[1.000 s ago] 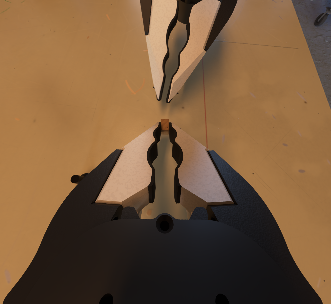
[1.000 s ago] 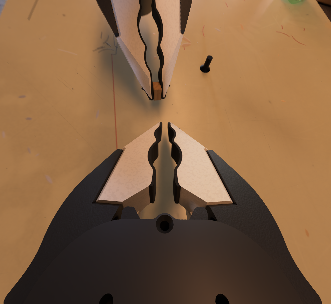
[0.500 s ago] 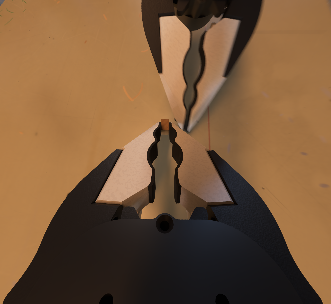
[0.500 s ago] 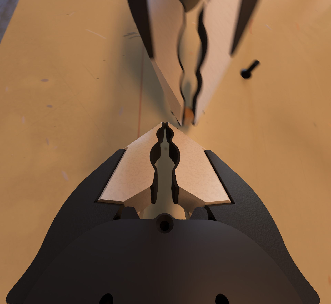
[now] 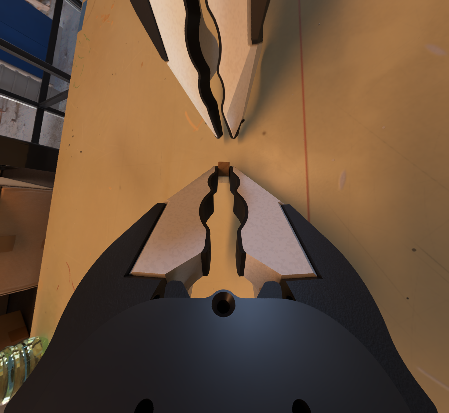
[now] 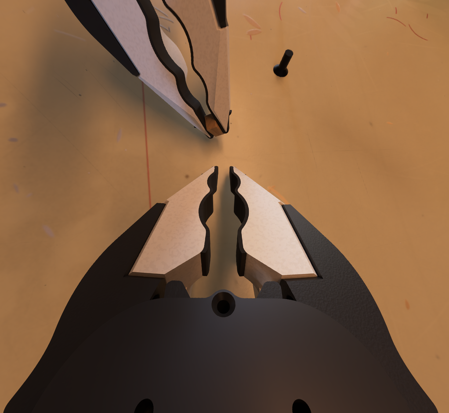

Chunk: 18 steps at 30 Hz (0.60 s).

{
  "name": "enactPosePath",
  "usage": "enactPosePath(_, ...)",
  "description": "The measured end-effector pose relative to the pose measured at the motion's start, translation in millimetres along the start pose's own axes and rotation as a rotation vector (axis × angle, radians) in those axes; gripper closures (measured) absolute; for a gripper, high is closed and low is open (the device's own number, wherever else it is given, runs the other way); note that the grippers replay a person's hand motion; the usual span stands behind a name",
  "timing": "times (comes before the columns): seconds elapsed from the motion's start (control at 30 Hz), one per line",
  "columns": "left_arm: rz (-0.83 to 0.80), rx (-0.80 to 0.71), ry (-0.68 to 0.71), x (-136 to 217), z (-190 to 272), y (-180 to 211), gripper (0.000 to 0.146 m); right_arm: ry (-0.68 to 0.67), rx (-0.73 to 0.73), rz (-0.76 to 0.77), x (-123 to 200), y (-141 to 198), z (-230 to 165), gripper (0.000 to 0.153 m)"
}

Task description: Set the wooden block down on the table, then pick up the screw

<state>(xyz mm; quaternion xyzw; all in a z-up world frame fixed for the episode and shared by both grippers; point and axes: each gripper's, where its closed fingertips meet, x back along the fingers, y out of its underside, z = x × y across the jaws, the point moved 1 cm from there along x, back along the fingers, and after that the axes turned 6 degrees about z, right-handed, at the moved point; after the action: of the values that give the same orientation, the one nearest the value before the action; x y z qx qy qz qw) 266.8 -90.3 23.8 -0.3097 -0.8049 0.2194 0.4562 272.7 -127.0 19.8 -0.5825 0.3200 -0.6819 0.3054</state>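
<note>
Left wrist view: left gripper (image 5: 223, 170) clamped on small orange-brown wooden block (image 5: 223, 167) at fingertips, above scuffed tan wooden table (image 5: 364, 182). Right gripper (image 6: 223, 170) opposite, tips slightly parted, empty. Black flat-head screw (image 6: 283, 63) lies on table, apart.

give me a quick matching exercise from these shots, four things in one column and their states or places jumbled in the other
Things:
1. wooden block
2. screw
3. left hand-held gripper
4. right hand-held gripper

States:
A. lying alone on the table
B. slightly parted, holding nothing
C. pinched between two fingertips
D. shut on something small

Pairs: 1-C, 2-A, 3-D, 4-B
</note>
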Motion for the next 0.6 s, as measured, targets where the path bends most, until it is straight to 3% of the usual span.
enactPosePath(0.27, 0.032, 0.054, 0.033, -0.1, 2.4, -0.7, 0.138, -0.004, 0.008, -0.016, -3.1, 2.1, 0.4, 0.144)
enactPosePath(0.6, 0.036, 0.429, 0.157, -4.3, 1.1, 7.2, 0.138, 0.027, 0.016, 0.001, -2.8, 0.6, 3.6, 0.14)
